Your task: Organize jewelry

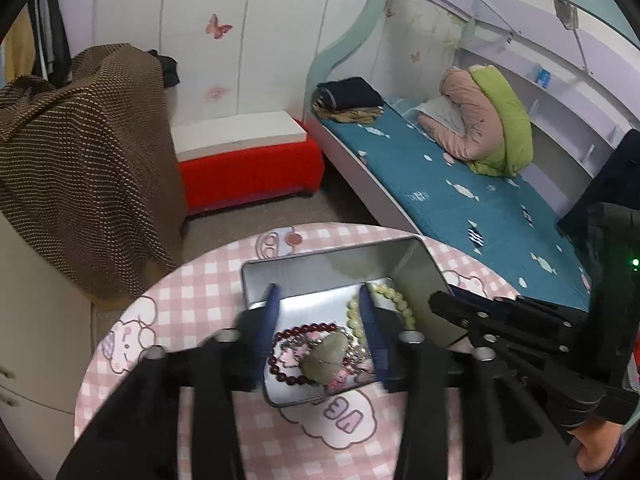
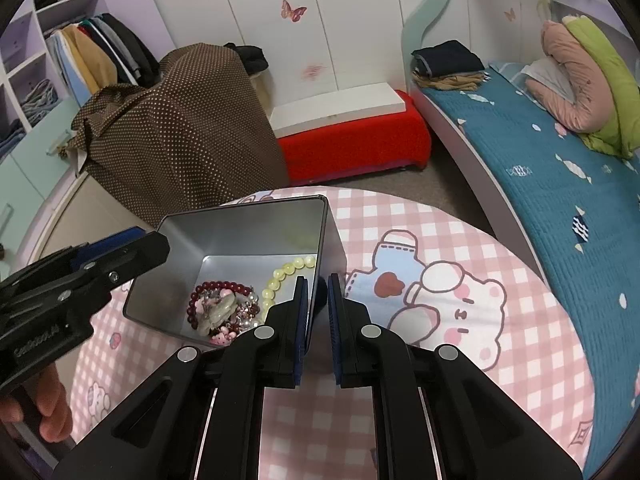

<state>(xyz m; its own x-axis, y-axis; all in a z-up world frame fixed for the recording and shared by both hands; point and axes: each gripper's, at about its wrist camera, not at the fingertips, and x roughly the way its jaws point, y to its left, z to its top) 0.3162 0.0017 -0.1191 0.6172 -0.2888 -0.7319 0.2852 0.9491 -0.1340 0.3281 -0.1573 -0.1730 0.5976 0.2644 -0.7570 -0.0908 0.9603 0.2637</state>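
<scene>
Left wrist view first: a metal tin (image 1: 340, 268) is seen on a pink checked tablecloth (image 1: 192, 280), and the left gripper (image 1: 322, 308) is held over its open top, fingers spread, with nothing pinched between them. Below the gap a dark red bead bracelet (image 1: 288, 340), a pale green stone (image 1: 326, 356) and a tangle of pink and silver charms are piled at the near end of the tin, while a pale yellow bead bracelet (image 1: 394, 300) is curled against the right wall. The right gripper (image 1: 452, 306) is seen coming in from the right, at the tin's right wall. Over to the right wrist view: the right gripper (image 2: 319, 296) is pressed together on the tin's (image 2: 248, 224) near right wall, 1 finger inside and 1 outside. The red bracelet (image 2: 212, 292) and the yellow bracelet (image 2: 282, 274) are shown lying on the tin's floor. The left gripper (image 2: 132, 248) is caught at the left, above the tin's left rim, and a hand (image 2: 48, 408) is glimpsed behind it.
</scene>
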